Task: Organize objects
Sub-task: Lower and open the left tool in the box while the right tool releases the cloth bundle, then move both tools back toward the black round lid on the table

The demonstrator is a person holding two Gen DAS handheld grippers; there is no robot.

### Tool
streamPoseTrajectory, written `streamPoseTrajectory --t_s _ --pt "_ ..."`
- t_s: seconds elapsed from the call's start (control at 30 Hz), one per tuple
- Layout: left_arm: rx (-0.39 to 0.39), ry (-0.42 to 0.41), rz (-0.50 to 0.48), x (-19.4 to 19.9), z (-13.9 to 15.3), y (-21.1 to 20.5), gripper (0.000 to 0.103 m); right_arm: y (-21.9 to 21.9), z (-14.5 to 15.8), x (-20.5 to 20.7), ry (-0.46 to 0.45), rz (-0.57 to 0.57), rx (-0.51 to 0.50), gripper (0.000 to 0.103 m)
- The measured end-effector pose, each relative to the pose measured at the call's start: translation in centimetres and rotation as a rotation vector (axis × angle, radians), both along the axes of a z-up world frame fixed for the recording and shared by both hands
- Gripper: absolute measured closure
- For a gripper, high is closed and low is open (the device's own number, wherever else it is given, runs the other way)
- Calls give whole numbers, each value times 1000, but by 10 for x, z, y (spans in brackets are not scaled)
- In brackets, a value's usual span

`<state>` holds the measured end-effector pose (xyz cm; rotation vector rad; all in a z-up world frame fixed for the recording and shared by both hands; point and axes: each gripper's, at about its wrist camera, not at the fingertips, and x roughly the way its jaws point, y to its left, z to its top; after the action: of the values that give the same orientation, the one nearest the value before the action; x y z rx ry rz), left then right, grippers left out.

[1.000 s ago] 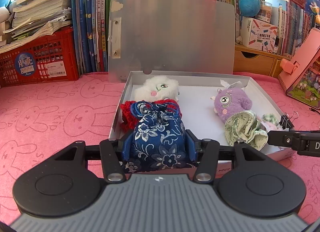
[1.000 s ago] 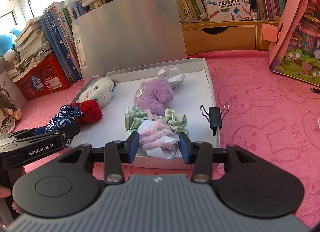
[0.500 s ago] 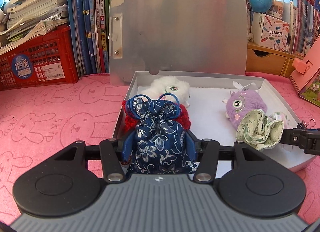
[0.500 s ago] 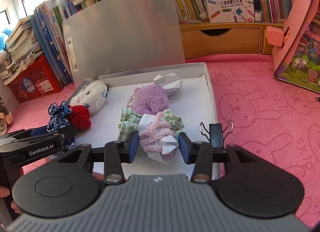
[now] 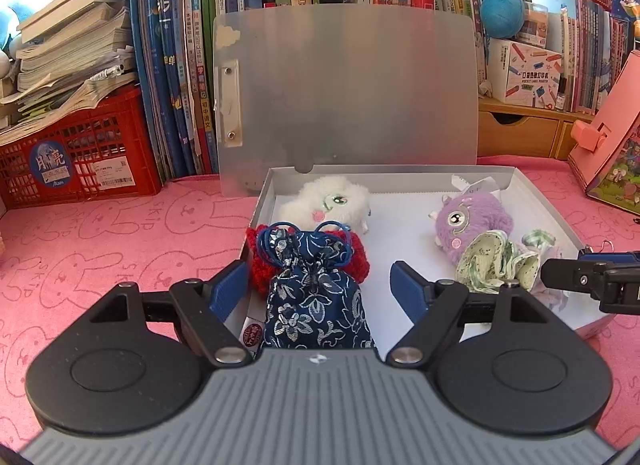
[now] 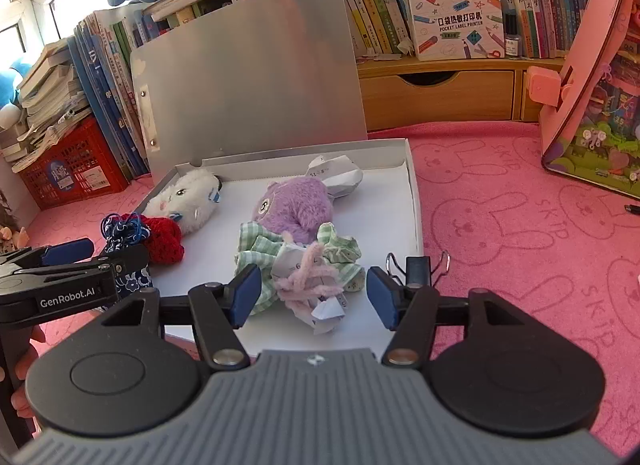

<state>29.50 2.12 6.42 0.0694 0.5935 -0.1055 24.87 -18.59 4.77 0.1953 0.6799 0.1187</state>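
Your left claw (image 5: 318, 285) has just been opening; its pads stand clear of the blue brocade pouch (image 5: 316, 301) between them, in the box (image 5: 520, 185). Your right claw (image 6: 314, 291), likewise just opened, straddles the pink yarn bundle (image 6: 308, 281) without touching. The pouch's base is hidden.

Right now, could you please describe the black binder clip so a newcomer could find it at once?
Start at the open grey box on the pink cloth. Follow its right wall toward the camera; the binder clip sits just outside. It is the only hard black thing with wire handles; its neighbours are soft toys and fabric.
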Motion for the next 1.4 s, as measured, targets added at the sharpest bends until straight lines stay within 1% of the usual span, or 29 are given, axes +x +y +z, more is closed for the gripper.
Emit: streamPoseTrajectory --t_s 0.17,0.37,0.43,0.53,0.67,0.83,0.93,1.03,1.13,1.27,1.4 --pt "-9 -28 -28 -26 14 2 20 0 12 -22 -49 26 -20 26" --pt "-24 -62 -56 -69 27 6 19 -1 25 -55 -103 63 -34 24" --pt "-33 -71 -72 -88 29 8 19 -2 29 -70 -123 72 -39 24" --pt "-28 -96 -94 -118 28 8 19 -3 31 -89 -146 83 -57 23" --pt "-30 -109 -110 -158 21 9 19 -2 30 -120 -176 100 -84 22" --pt "-24 -85 -122 -197 1 9 19 0 21 -157 -194 107 -119 21" --pt "-18 -65 -128 -213 -11 8 19 0 14 -175 -188 105 -133 21" --pt "-27 -46 -112 -224 -22 8 19 0 5 -193 -187 96 -156 21" --pt "-49 -29 -92 -232 -32 11 19 -1 -4 -207 -178 86 -153 21" --pt "-10 -27 -70 -241 -42 7 20 -2 -15 -223 -176 60 -159 21" --pt "-15 -10 -55 -242 -47 8 20 -3 -24 -236 -181 17 -156 21"
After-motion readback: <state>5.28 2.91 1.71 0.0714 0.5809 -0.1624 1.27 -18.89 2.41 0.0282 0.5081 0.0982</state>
